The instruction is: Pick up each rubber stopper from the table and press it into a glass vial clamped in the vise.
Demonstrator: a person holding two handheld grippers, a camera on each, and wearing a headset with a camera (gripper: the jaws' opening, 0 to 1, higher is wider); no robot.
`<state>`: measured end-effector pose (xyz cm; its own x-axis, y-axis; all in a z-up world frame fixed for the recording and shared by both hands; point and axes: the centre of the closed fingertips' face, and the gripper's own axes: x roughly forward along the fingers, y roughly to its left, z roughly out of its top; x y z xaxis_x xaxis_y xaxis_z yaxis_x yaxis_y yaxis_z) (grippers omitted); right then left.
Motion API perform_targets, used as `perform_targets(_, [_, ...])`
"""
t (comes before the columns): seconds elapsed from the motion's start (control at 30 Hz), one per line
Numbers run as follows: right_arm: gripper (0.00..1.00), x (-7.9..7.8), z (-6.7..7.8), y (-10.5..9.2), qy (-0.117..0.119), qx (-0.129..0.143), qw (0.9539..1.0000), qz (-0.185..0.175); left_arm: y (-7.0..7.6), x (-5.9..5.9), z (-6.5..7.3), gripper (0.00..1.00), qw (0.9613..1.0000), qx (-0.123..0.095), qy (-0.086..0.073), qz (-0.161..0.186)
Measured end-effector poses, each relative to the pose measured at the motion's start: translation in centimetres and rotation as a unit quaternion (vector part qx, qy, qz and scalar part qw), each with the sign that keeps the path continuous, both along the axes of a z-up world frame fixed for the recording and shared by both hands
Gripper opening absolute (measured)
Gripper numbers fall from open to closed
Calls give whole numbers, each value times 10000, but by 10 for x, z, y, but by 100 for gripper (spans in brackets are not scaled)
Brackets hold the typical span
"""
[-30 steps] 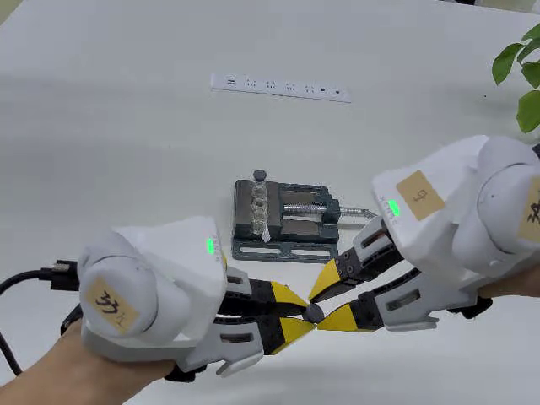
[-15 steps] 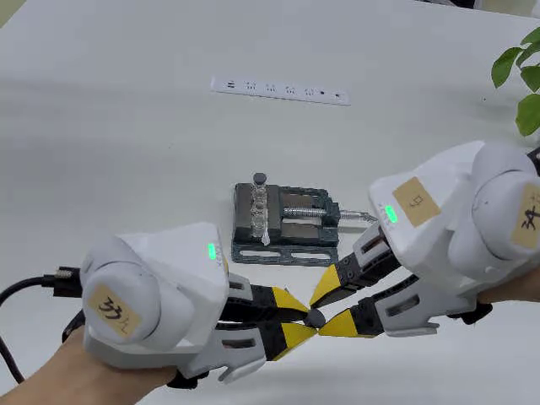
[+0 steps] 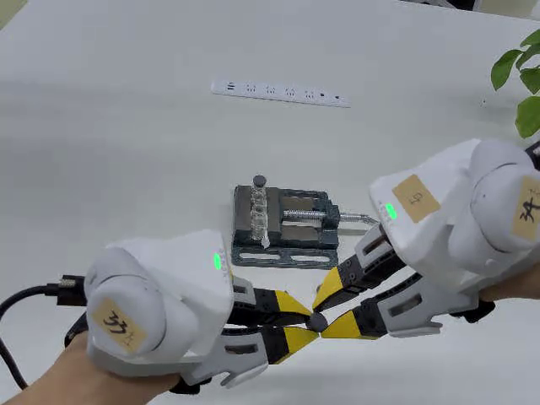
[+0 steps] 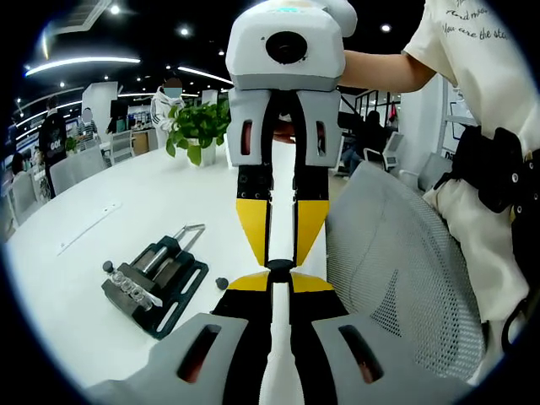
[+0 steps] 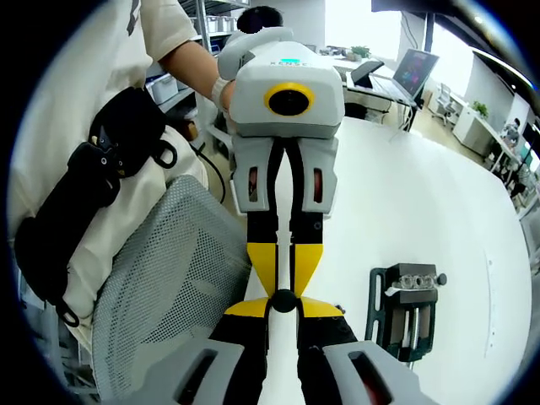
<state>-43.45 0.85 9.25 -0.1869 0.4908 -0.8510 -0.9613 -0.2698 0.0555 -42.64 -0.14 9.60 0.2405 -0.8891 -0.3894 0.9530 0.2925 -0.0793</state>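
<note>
Vise stands on the surface. Its vials sit in a row running away from the person. Right hand-held gripper pinches the stopper at its tips. Left hand-held gripper meets it tip to tip with jaws drawn close; whether it shares the grip, cannot tell. Vials lie ahead and slightly left of the stopper, well apart. Judgement: carry forward-left, then press down.

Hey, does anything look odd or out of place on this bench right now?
One oddity: the left claw and right claw meet tip to tip on one rubber stopper, on the person's side of the vise. It looks nested in the right claw's tips; the left's grip is unclear.
</note>
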Motion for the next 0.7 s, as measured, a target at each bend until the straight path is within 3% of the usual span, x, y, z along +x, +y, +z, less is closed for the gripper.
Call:
perform_targets(0.27, [6,0,-1,2,122,1,9999,-69,1,0,-1,3,10000,-42,45,15])
perform_targets(0.7, [6,3,-3,5,27,-18,10000,-51,5,3,-4,4,9999,-76,46,121])
